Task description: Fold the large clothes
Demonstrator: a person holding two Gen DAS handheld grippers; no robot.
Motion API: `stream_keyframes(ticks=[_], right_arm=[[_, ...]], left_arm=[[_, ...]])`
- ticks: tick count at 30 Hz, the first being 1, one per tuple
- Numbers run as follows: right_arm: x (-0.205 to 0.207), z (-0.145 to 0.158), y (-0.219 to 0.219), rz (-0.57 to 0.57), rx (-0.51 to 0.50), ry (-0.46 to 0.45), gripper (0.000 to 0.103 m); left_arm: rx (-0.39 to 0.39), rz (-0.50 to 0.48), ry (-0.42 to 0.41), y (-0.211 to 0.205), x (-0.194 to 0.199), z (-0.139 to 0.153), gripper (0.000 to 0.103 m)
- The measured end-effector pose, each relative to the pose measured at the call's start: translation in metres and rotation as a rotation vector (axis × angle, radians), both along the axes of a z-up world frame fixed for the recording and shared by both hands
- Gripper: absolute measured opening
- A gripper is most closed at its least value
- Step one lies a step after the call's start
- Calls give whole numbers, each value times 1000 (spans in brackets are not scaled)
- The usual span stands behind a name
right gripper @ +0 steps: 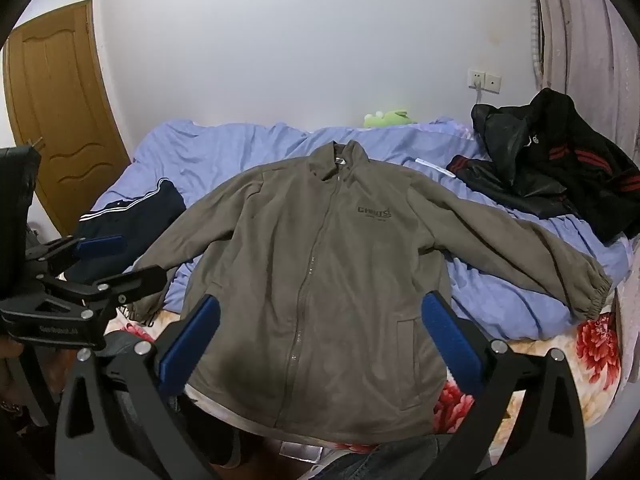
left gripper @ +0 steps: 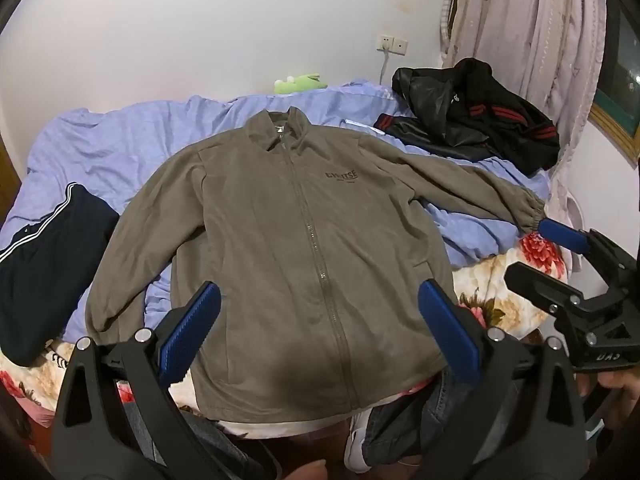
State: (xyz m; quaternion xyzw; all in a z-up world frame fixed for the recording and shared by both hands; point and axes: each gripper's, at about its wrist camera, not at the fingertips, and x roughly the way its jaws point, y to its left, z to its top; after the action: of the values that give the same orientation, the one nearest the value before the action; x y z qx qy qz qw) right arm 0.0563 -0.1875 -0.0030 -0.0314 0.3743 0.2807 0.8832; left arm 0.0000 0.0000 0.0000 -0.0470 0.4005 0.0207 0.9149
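Note:
An olive-grey zip jacket (left gripper: 300,220) (right gripper: 320,260) lies spread flat on the bed, front up, collar toward the wall and both sleeves stretched outward. My left gripper (left gripper: 320,316) hovers over the jacket's near hem, its blue pads wide open with nothing between them. My right gripper (right gripper: 320,324) is likewise open above the hem. In the left wrist view the right gripper (left gripper: 548,260) shows by the right sleeve cuff, apart from it. In the right wrist view the left gripper (right gripper: 120,262) stands near the left sleeve end.
A black jacket with red stripes (left gripper: 480,120) (right gripper: 560,176) is heaped at the back right. A navy garment with white stripes (left gripper: 48,260) (right gripper: 136,216) lies at left. Blue quilt (left gripper: 120,140), floral blanket (right gripper: 592,340), green plush toy (right gripper: 386,118), door (right gripper: 60,112), curtain (left gripper: 540,40).

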Motion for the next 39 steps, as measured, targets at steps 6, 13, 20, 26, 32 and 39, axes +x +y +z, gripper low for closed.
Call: stream_keyframes(ticks=[6, 13, 20, 26, 32, 39], right_arm=[[3, -1, -4, -9, 4, 9, 99], [1, -2, -5, -7, -1, 2, 99], [1, -1, -5, 45, 31, 12, 99], [2, -2, -3, 41, 17, 12, 99], [3, -3, -5, 43, 12, 8, 99], [7, -13, -7, 61, 18, 11, 99]], left_arm=[[-6, 3, -3, -1, 2, -2, 96], [-3, -1, -4, -2, -2, -1, 96], [5, -6, 0, 1, -8, -1, 96], [10, -9, 20, -2, -8, -2, 96], [-10, -6, -27, 0, -10, -1, 96], [9, -8, 71, 2, -5, -7, 96]])
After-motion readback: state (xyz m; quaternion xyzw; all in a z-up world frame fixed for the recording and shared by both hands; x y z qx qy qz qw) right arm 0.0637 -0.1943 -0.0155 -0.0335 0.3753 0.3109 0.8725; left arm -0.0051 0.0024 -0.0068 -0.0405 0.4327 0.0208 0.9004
